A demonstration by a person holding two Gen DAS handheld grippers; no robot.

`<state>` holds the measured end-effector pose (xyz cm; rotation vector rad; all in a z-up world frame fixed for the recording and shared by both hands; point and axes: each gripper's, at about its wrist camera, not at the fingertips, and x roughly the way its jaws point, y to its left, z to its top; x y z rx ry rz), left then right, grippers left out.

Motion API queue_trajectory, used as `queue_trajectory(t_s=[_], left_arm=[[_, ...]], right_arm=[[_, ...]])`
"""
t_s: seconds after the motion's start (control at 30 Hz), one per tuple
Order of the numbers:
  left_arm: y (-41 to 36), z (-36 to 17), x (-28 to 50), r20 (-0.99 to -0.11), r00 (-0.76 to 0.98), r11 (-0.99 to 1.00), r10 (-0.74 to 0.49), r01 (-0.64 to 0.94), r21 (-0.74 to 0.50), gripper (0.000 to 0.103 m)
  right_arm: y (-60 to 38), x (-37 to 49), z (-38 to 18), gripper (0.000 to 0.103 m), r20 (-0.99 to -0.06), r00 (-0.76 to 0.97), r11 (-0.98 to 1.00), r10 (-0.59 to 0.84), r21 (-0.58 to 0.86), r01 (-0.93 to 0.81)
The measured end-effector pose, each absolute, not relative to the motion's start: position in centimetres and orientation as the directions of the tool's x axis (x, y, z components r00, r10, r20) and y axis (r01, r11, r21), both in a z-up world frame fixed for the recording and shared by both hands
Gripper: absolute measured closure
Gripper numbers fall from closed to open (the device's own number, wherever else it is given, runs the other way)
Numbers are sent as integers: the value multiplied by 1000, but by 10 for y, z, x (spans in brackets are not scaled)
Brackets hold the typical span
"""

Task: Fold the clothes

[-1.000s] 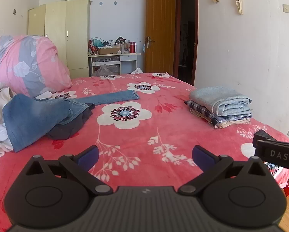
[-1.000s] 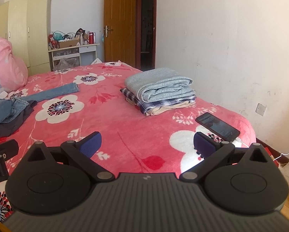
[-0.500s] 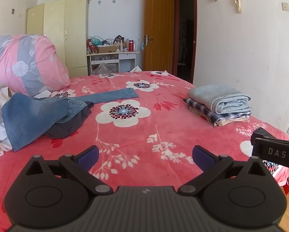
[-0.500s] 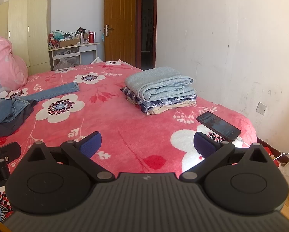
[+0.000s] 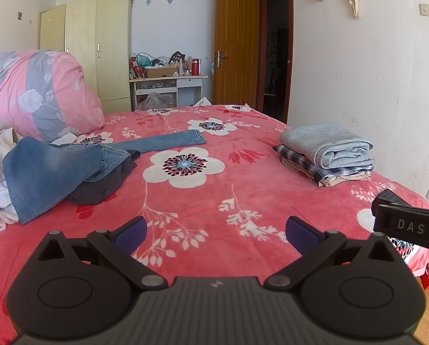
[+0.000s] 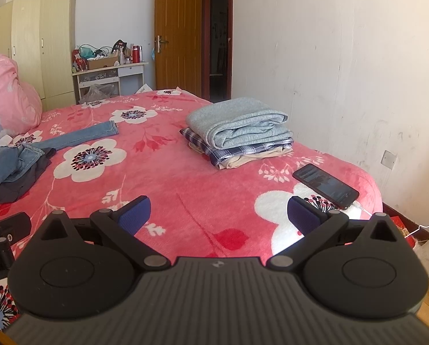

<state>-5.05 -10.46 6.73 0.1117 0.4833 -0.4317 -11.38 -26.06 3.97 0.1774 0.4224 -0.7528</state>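
Jeans heaped unfolded at bed's left side atop dark garment in left wrist view; left gripper level above near edge, spread wide, holding nothing. Right wrist view: folded stack near wall, phone beside it; right gripper likewise spread, empty. Between garments, probably; next, reach left for jeans.

Each black hand-held gripper carries blue pads and silver pivots.

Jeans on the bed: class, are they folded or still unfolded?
Unfolded. The jeans lie crumpled over dark clothing, one leg stretched flat across the bedspread.
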Motion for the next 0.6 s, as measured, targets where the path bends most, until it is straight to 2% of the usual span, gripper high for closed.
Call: queue_trajectory(t_s=[0.6], left_arm=[[-124,63,-56,-484,785,898,-385,440,0,0]], right_arm=[[-270,-126,39,1,-436,641,715,-632,-8,699]])
